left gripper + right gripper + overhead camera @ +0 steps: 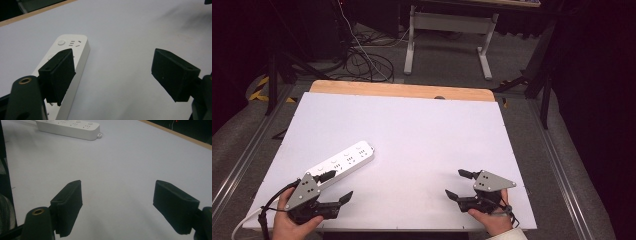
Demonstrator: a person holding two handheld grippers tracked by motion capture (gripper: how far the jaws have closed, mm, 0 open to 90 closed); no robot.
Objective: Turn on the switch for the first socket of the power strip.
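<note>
The high view shows, at the left, a long white plastic power strip [343, 162] lying flat and diagonally on the white-covered worktop [422, 135], its near end by the person's left hand [292, 225] and its white cable [243, 223] trailing off the near left edge. The left hand-held gripper [337, 186] hovers at that near end with its jaws spread wide and nothing between them; one jaw sits over the strip's near part, the other over bare worktop. In the left gripper view the strip [75, 50] runs away under the left-hand jaw, showing a round button and socket slots on its top face. I judge the strip to be stiff, fairly light and smooth-sided, so it will likely slide rather than bend if pushed, and its glossy shell may slip in the pads. The best hold seems to be across its narrow width, pads on the two long side walls, away from the button and sockets; the cable may drag and turn it when lifted. Farther right, well apart from the strip, the right hand-held gripper [453, 184] rests low over bare worktop, jaws also wide and empty. In the right gripper view the strip [68, 127] lies far off at the upper left.
</note>
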